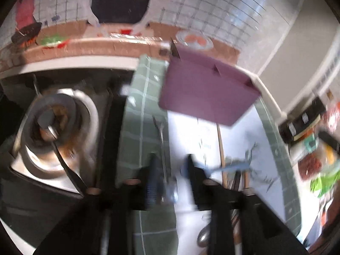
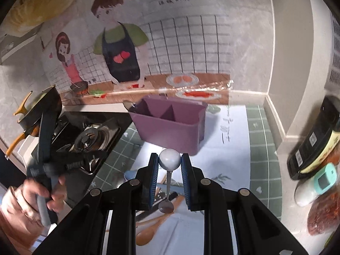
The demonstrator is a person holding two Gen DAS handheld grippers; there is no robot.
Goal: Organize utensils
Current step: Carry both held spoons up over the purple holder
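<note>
- Right wrist view alone shows the right claw [image 2: 169, 162] grasping a white round-ended metal spoon [image 2: 169, 162], purple plastic divided caddy [image 2: 170, 123] ahead.
- Left claw [image 1: 172, 170], blurred, grips a thin metal utensil [image 1: 162, 140].

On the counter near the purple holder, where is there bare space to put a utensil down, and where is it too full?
Free: the white mat between the purple holder and the green tiles on the right. Crowded: under the right gripper, which grips a spoon, wooden spoons and other utensils lie in a pile. The right edge is full of packets.
</note>
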